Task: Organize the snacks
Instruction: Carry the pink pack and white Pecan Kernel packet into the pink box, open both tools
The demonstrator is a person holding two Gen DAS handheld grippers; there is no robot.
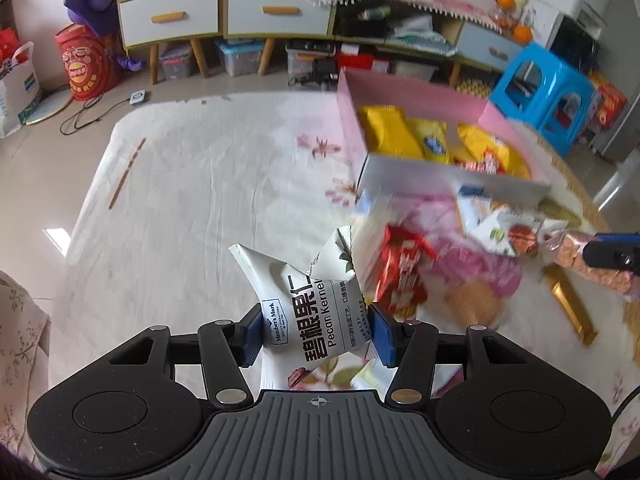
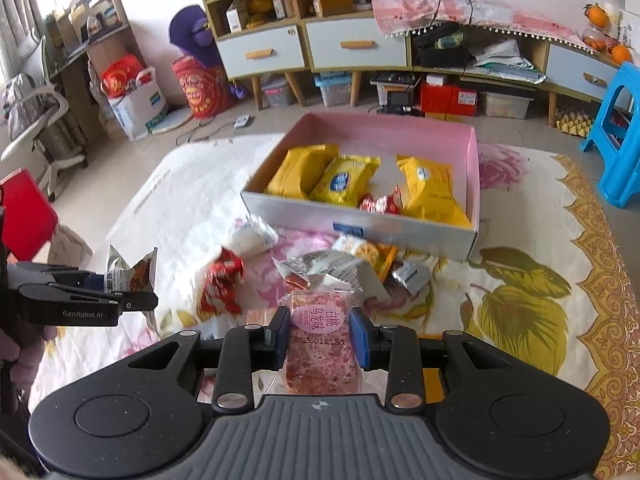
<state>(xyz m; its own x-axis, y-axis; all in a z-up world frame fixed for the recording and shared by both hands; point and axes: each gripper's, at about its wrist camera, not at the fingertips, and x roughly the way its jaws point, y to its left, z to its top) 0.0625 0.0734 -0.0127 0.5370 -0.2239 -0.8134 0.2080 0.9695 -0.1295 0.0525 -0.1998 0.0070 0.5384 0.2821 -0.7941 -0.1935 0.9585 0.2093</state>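
Observation:
My left gripper [image 1: 318, 334] is shut on a white pecan kernel packet [image 1: 312, 304], its blue pads pressing both sides; the right wrist view shows it lifted at the left [image 2: 128, 272]. My right gripper [image 2: 320, 338] is shut on a pink peach snack bar [image 2: 320, 360] in clear wrap. Ahead stands a pink-lined cardboard box [image 2: 360, 224], open on top, with three yellow packets [image 2: 344, 180] and small red sweets inside. Between the grippers and the box lies a pile of loose snacks [image 2: 332, 268], a red packet [image 2: 222, 280] among them.
A floral cloth [image 1: 200, 200] covers the table. A thin wooden stick [image 1: 126, 174] lies at the left, a gold bar [image 1: 572, 304] at the right. Beyond the table stand a blue stool [image 2: 616, 132] and low cabinets [image 2: 356, 48] with storage bins beneath.

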